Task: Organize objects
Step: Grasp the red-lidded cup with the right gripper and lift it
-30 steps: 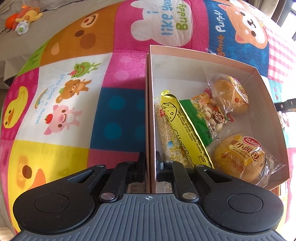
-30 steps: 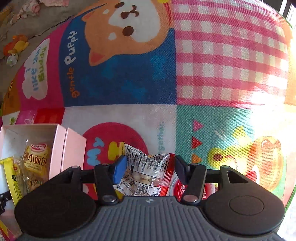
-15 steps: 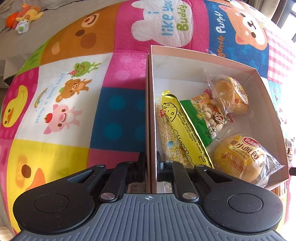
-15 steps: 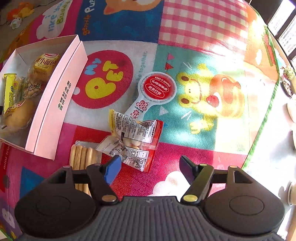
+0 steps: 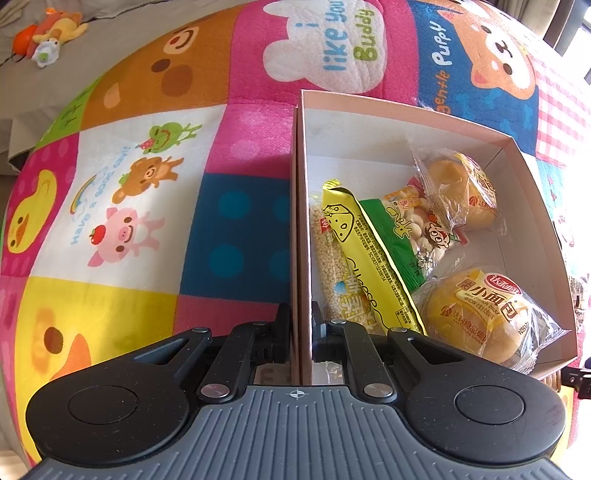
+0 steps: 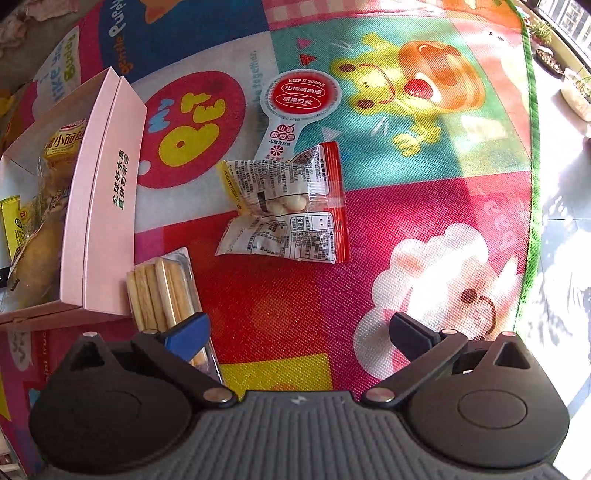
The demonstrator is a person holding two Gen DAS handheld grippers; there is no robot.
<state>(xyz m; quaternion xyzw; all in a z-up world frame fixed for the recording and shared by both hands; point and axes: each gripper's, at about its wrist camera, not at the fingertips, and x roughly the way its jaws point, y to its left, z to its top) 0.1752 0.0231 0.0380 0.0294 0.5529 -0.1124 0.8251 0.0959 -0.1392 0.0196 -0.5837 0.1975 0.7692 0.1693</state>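
Observation:
My left gripper [image 5: 301, 325] is shut on the near left wall of the pink box [image 5: 300, 206]. Inside lie a yellow cheese stick packet [image 5: 365, 258], a green snack bag [image 5: 402, 236] and two wrapped buns [image 5: 480, 314]. My right gripper [image 6: 299, 328] is open and empty above the mat. Ahead of it lie a red-and-clear snack packet [image 6: 288, 206], a round-headed red-and-white packet [image 6: 295, 107] and a biscuit stick pack [image 6: 162, 291], partly under my left finger. The pink box [image 6: 99, 206] stands at the left.
Everything sits on a colourful cartoon play mat [image 5: 147, 206]. The mat's green edge [image 6: 530, 147] and the sunlit floor lie to the right. Soft toys [image 5: 48, 33] lie on the grey surface at the far left.
My right gripper has pulled back and up from the snack packet and opened wider; the biscuit pack and round packet came into view. My left gripper has stayed on the box wall.

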